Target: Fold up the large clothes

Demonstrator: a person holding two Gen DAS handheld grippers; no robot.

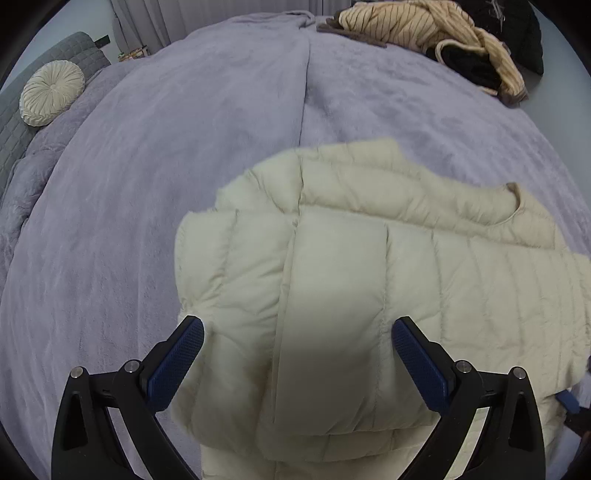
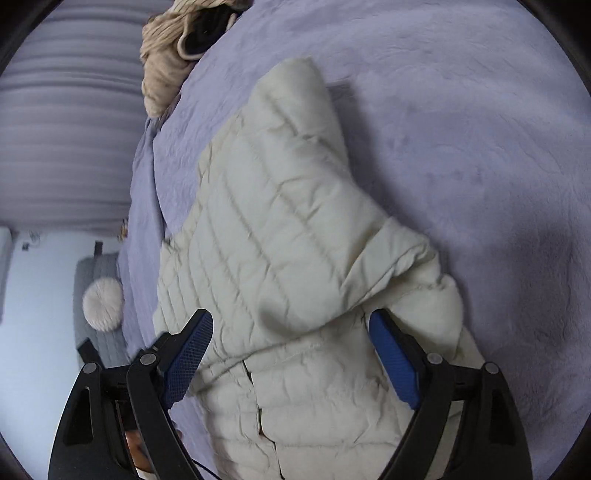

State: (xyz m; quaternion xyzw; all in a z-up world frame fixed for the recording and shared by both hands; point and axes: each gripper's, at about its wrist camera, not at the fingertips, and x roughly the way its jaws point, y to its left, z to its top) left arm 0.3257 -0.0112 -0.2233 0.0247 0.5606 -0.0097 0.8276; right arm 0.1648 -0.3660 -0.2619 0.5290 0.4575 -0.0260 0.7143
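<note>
1. Jacket point(image 1: 369, 295): cream quilted puffer, lies on the bed point(image 1: 147, 221), partly folded. Left-wrist view: fills 3–6 o'clock sector; one quilted section is doubled over the body, collar opening at approx. 2 o'clock. Right-wrist view: the jacket point(image 2: 277, 240) runs from 6 o'clock up to 12 o'clock; a folded section lies diagonally across the body, front opening seam visible near 6 o'clock.

2. Left gripper point(image 1: 297, 334): fingers spread wide, one either side of the doubled section; nothing pinched. Blue pads point(image 1: 177, 365) face inward. Whether the pads touch fabric: cannot tell.

3. Right gripper point(image 2: 291, 326): fingers spread wide over the lower jacket, nothing pinched. Right pad sits against a fabric fold; left pad is at the jacket edge.

4. Bed: covered w/ lavender fleece blanket; a crease runs from 12 o'clock toward centre in left-wrist view.

5. Other items, left-wrist view:
- Clothes pile point(image 1: 436, 33), striped beige plus black, at 1 o'clock on the bed's far edge, well apart from jacket.
- Round pillow point(image 1: 51, 92), cream, at 10 o'clock on a grey quilted seat point(image 1: 22, 122) beside the bed.
- Curtain point(image 1: 147, 18) at 11 o'clock.
</note>
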